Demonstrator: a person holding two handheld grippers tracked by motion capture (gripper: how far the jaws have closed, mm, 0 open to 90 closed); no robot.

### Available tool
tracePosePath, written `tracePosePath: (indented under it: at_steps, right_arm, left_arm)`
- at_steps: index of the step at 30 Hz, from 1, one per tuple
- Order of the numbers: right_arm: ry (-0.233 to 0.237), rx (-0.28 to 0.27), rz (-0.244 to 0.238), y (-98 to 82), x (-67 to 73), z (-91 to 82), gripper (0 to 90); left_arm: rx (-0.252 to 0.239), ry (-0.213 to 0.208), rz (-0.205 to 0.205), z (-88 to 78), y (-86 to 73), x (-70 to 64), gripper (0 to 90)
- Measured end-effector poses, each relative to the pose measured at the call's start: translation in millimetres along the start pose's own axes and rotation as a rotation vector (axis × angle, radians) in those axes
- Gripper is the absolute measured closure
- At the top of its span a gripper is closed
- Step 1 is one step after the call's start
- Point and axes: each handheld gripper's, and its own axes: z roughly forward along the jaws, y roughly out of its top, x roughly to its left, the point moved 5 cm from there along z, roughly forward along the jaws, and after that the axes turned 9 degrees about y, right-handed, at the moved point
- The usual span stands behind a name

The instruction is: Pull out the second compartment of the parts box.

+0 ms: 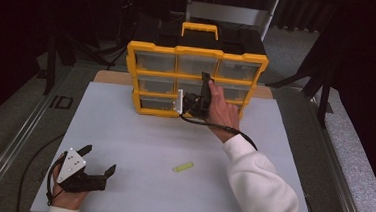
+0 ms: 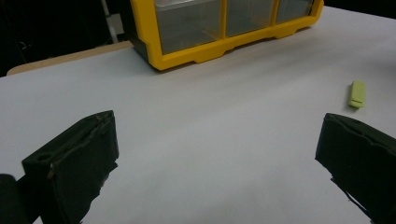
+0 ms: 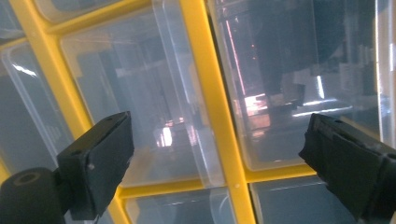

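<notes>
The yellow drawer cabinet blocks the far middle of the white table. Near it, open room lies all around, save a small green piece near the middle.

white sleeve, black claws, trailing black cable

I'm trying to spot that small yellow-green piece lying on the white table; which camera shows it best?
The left gripper view: the small yellow-green piece lies large and unobstructed on the white table, right of the open jaws. The high view shows it whole but tiny. The right gripper view faces the yellow drawer cabinet instead.
</notes>
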Motion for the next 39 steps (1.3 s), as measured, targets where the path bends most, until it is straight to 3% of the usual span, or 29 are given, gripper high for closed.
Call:
tracePosePath:
  at_steps: [20,26,39]
  right_arm:
    - [-0.115,-0.015,-0.048,9.8,-28.9,-9.1,8.3]
    - [-0.151,-0.002,-0.089,13.5,-39.3,-8.2,8.3]
    - [-0.219,0.021,-0.102,19.2,-57.4,-2.2,9.9]
  left_arm:
    - [-0.003,-0.001,-0.005,0.2,0.0,0.4,0.1]
    - [-0.003,-0.001,-0.004,0.3,0.0,0.4,0.1]
    - [-0.009,0.007,-0.008,-0.6,-0.1,1.9,0.1]
